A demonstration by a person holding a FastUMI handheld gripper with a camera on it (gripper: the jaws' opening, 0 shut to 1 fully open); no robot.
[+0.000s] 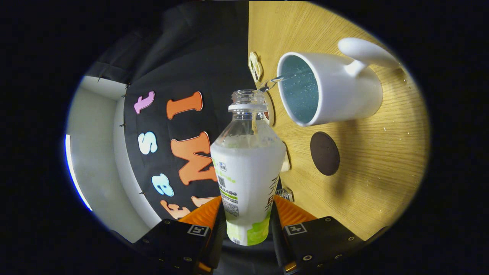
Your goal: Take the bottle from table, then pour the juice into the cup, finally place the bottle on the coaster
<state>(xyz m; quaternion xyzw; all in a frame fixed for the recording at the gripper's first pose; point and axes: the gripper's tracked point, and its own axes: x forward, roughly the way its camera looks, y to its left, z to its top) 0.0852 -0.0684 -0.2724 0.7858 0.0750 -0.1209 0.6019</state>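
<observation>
My gripper (pixel 248 217) is shut on a clear bottle (pixel 247 168) with a white and green label, held between the fingers and rolled sideways relative to the wooden table (pixel 366 179). The bottle's open neck (pixel 248 100) points toward a white mug (pixel 330 89) with a speckled blue inside and a handle. A thin stream of clear liquid (pixel 276 81) runs from the neck over the mug's rim. A dark round coaster (pixel 324 153) lies on the table just beside the mug, beyond the fingers.
A small pale tag-like object (pixel 255 66) lies on the table past the mug. A round wooden piece (pixel 271 109) shows partly behind the bottle neck. A metallic cap-like thing (pixel 285 194) sits near the fingers. The table's edge meets the booth's black cloth wall.
</observation>
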